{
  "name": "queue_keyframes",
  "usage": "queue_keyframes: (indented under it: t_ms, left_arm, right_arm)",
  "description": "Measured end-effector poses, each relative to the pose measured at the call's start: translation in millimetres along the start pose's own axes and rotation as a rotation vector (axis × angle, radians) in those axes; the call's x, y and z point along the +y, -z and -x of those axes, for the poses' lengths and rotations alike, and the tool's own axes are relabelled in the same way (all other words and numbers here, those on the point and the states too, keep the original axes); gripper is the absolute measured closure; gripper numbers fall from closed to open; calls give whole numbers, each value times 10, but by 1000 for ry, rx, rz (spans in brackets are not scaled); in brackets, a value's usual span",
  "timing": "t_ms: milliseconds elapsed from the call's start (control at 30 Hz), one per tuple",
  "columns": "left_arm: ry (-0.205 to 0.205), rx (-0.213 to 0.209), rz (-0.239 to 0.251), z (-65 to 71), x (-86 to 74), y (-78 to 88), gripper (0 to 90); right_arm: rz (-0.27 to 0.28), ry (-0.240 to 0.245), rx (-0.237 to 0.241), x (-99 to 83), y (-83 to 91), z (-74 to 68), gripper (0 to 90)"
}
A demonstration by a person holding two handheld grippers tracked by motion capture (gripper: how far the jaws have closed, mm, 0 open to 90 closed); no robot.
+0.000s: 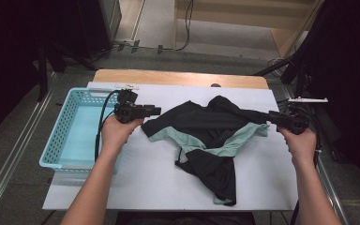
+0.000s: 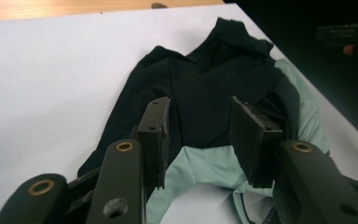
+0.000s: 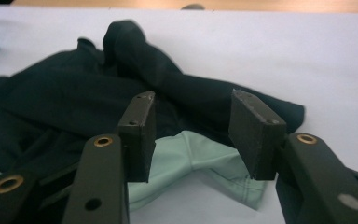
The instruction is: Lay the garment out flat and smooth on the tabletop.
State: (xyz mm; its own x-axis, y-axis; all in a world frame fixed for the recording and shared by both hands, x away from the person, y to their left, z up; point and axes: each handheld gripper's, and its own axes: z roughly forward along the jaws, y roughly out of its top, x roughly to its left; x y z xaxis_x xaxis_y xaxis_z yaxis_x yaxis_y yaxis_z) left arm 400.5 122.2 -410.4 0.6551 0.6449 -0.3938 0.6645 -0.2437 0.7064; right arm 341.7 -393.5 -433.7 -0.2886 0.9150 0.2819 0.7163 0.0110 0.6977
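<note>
A black and mint-green garment (image 1: 211, 138) is spread crumpled on the white table sheet (image 1: 136, 178), between the two grippers. The left gripper (image 1: 157, 111) is held partly open with nothing pinched, the garment's left edge lying just ahead of and below its fingers (image 2: 154, 135). The right gripper (image 1: 273, 115) is likewise part open and empty, the mint sleeve end seen just beyond its fingers (image 3: 256, 133); a blue basket (image 1: 61, 136) sits behind the left gripper.

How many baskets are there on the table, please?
1: a light blue basket at the table's left edge, just left of the left gripper; the black and mint garment lies apart from it.
</note>
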Motion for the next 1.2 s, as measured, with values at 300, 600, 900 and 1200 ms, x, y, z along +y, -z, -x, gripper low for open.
queue_keyframes:
  t_ms: [300, 600, 900, 1200]
  left_arm:
    - [-47, 6, -26, 58, -45, -169, 472]
    - [-100, -9, -63, 180, -89, -375, 439]
    - [-137, -25, -94, 275, -108, -540, 434]
    - [-171, -45, -124, 390, -137, -698, 434]
  right_arm:
    - [-42, 55, 32, -30, -169, -110, 444]
    - [-65, 100, 64, -71, -266, -224, 423]
    - [-93, 168, 81, -133, -350, -397, 391]
    - [-99, 218, 117, -197, -400, -570, 360]
